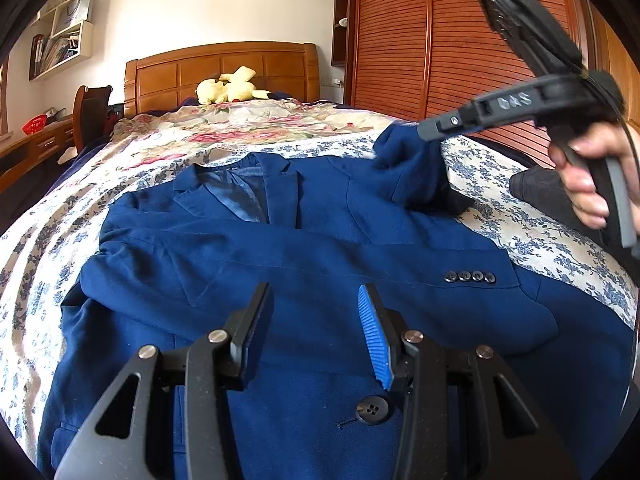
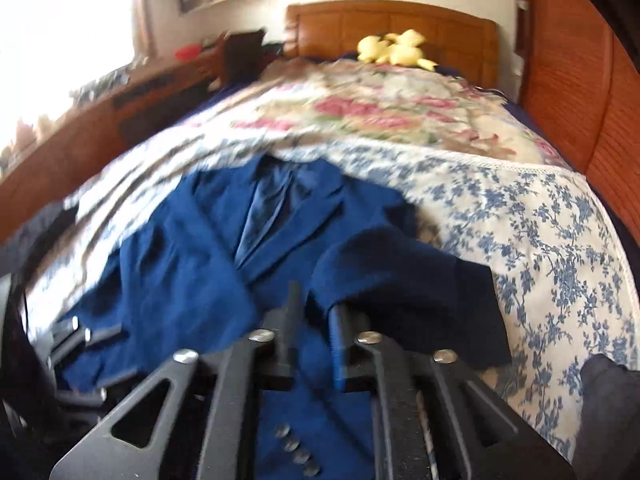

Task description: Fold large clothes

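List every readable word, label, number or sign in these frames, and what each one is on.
"DAS", or close to it: raised letters on the black body of the right gripper, blurred, first letter unsure.
Books and papers on the wall shelves: too small to read.
Blue jacket: no label showing.

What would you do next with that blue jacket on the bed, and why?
Probably bring the raised sleeve across the jacket chest. The right hand-held gripper has it bunched up beside the shoulder, while the other sleeve already lies flat across the front. The left hand-held gripper hovers open, holding nothing.
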`<state>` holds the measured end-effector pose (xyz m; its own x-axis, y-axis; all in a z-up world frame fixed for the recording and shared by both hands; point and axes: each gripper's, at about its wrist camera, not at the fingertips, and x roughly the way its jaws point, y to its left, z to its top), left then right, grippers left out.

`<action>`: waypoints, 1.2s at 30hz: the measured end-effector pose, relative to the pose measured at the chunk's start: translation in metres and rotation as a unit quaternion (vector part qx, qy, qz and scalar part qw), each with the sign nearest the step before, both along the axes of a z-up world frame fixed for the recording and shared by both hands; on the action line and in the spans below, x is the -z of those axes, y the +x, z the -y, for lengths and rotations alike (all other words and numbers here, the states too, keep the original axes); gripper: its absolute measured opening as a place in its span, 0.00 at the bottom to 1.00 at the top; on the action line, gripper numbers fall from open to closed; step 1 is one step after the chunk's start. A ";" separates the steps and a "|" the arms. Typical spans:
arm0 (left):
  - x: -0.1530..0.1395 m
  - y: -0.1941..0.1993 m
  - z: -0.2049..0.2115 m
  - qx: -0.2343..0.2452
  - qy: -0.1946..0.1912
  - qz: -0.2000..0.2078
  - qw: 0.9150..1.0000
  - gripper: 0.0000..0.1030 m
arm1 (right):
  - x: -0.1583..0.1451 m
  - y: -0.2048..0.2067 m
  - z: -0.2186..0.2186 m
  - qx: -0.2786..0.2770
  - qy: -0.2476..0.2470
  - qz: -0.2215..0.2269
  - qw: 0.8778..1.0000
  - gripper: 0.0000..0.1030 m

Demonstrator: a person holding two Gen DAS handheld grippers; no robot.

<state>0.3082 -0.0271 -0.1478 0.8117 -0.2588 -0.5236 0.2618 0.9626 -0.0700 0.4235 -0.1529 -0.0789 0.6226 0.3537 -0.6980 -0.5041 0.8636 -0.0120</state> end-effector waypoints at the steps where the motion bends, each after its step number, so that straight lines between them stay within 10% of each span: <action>1: 0.000 0.000 0.000 0.000 0.000 0.000 1.000 0.41 | 0.000 -0.002 0.002 0.000 -0.003 0.009 1.000 0.47; 8: 0.000 0.000 0.001 0.000 0.002 -0.001 1.000 0.41 | -0.002 0.023 0.058 0.097 -0.026 0.057 0.993 0.64; 25: 0.000 0.001 0.004 0.005 0.005 -0.003 1.000 0.41 | 0.111 0.111 0.155 0.230 0.000 -0.112 0.967 0.63; 29: 0.000 0.001 0.003 0.005 0.005 -0.003 1.000 0.41 | 0.113 0.103 0.128 0.168 -0.018 -0.112 0.979 0.13; 36: -0.009 -0.008 -0.001 0.000 0.008 0.005 1.000 0.41 | 0.070 0.067 0.088 0.128 -0.053 -0.037 0.990 0.08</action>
